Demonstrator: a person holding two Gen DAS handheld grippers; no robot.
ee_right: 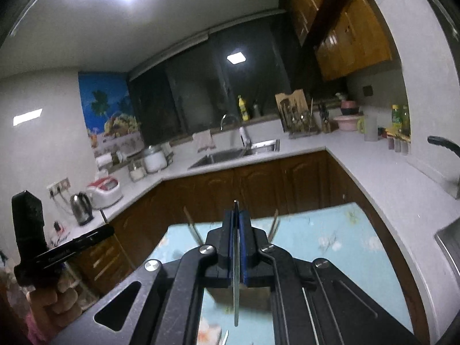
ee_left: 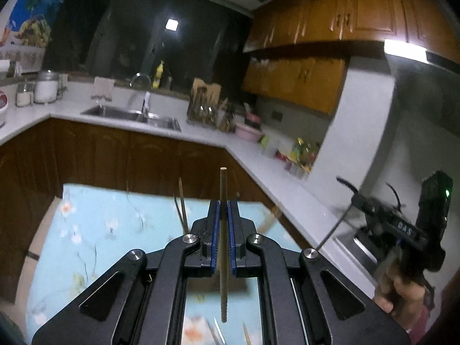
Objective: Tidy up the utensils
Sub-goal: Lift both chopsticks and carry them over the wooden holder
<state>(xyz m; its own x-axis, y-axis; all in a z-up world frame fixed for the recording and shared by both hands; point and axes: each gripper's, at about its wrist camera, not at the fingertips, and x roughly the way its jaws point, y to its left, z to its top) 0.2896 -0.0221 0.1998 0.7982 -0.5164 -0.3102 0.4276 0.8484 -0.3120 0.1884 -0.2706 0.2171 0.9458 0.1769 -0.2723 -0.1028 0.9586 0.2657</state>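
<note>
Broadly, a dim kitchen fills both wrist views, with a white L-shaped counter [ee_left: 201, 135] running along the far side and a sink [ee_left: 132, 115] set into it. Nearer lies the table [ee_left: 100, 224], covered in a pale blue floral cloth, with a few thin sticks, probably more chopsticks, lying blurred on it.

Above the table, the left gripper [ee_left: 224, 210] has its blue-padded fingers [ee_left: 216, 230] closed on a wooden chopstick [ee_left: 223, 247], which stands lengthwise between them, its tip poking out past the far end. The right gripper [ee_right: 236, 218] is likewise clamped, holding a thin metal utensil [ee_right: 236, 281] seen edge-on; whether it is a knife or a flat handle cannot be told.

Both pieces seem lifted and in transit. To do this step well, each grip should stay firm while the utensils travel level toward wherever they are sorted, probably the utensil rack [ee_right: 299, 118] far across the counter, releasing only once each piece is seated.
</note>
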